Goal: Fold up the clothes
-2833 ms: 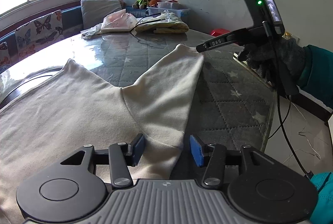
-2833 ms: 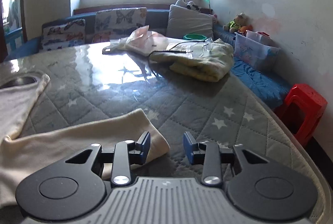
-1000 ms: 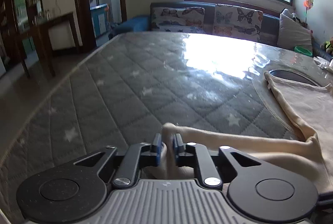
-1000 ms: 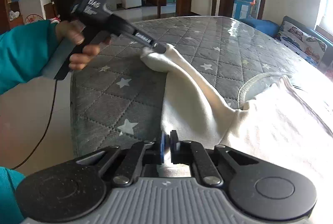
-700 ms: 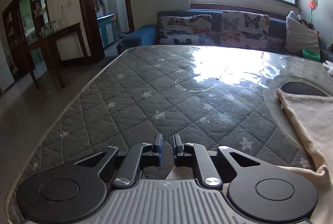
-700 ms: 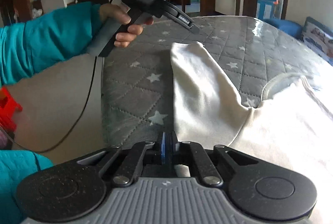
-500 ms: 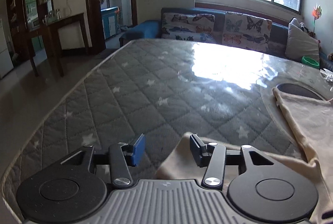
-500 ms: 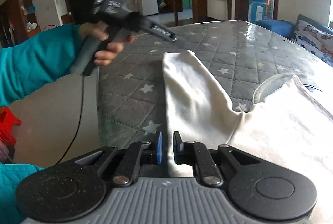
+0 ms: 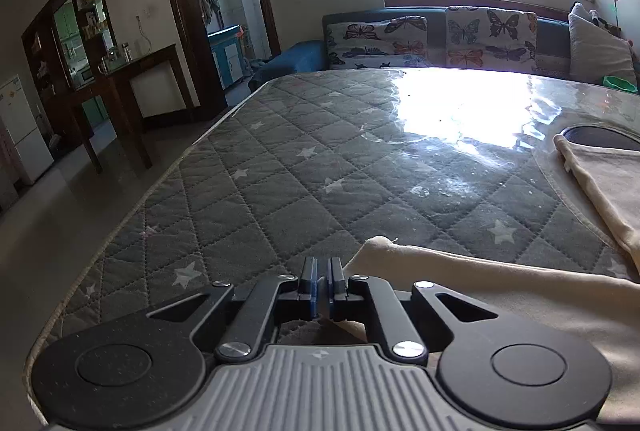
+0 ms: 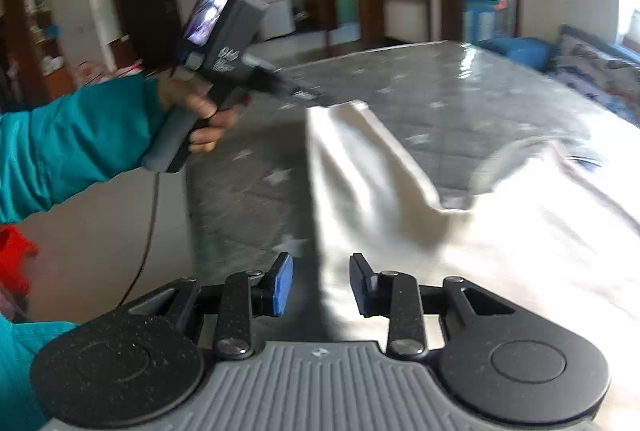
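A cream garment (image 9: 500, 287) lies spread on the grey quilted star-patterned table (image 9: 280, 191). In the left wrist view its sleeve end (image 9: 376, 245) lies just right of my left gripper (image 9: 322, 289), whose blue pads are pressed together with no cloth seen between them. In the right wrist view the garment (image 10: 500, 231) stretches away with its sleeve (image 10: 352, 151) toward the left gripper (image 10: 316, 97). My right gripper (image 10: 322, 285) is open, its fingers either side of the garment's lower edge.
The table's left edge (image 9: 132, 199) drops to the floor. A sofa with butterfly cushions (image 9: 436, 35) stands behind the table under the window. A dark wooden table (image 9: 124, 79) stands at the left. A red stool (image 10: 14, 263) is at the far left.
My left gripper opened, letting the sleeve end go onto the table, and has now shut empty beside it. My right gripper, shut on the garment's edge before, has opened. The right view is blurred by motion.
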`<state>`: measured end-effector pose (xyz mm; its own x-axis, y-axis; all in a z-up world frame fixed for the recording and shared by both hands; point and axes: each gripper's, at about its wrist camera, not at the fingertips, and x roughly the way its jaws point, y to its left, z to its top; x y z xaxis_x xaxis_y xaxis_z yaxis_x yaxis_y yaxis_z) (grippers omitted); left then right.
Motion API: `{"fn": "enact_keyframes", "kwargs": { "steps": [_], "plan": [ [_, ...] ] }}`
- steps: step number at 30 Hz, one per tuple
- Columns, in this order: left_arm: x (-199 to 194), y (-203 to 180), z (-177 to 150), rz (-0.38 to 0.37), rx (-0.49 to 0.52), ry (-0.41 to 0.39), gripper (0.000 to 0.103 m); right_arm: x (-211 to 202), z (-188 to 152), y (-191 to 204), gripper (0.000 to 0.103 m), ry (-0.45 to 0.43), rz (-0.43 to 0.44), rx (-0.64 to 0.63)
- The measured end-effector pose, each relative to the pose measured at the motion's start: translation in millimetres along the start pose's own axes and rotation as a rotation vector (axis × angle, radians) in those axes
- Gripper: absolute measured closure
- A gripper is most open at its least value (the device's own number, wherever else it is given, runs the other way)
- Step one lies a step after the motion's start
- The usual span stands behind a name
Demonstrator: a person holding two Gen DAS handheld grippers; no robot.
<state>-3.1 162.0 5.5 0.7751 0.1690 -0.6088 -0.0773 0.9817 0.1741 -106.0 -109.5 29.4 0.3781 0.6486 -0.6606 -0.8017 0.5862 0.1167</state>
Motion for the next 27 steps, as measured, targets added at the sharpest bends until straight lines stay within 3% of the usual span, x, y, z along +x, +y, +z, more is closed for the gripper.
{"fn": "enact_keyframes", "kwargs": {
  "steps": [4,8,12,16,22,27],
  "plan": [
    [2.3,-1.4,-1.2,0.006,0.001,0.013,0.094,-7.8,-7.6,-8.6,0.072,0.014,-0.050,0.040],
    [2.1,0.1,-1.0,0.040,0.004,0.023,0.090,-6.4,-12.9,-8.0,0.072,0.052,-0.026,0.020],
    [-9.8,4.2,4.7,0.039,-0.030,0.002,0.078,-15.2,-17.4,-8.1,0.072,0.038,-0.018,0.021],
    [-31.9,-7.6,12.1,-0.051,-0.035,-0.036,0.058,-33.0,-21.4,-17.3,0.069,-0.015,-0.065,0.082],
    [-57.8,-49.6,15.7,-0.248,0.007,-0.052,0.053,-78.7,-42.7,-41.5,0.066,-0.093,-0.226,0.221],
    [-75.7,-100.4,16.0,-0.384,0.073,-0.062,0.042,-124.1,-76.1,-77.0,0.066,-0.141,-0.453,0.394]
  ]
}}
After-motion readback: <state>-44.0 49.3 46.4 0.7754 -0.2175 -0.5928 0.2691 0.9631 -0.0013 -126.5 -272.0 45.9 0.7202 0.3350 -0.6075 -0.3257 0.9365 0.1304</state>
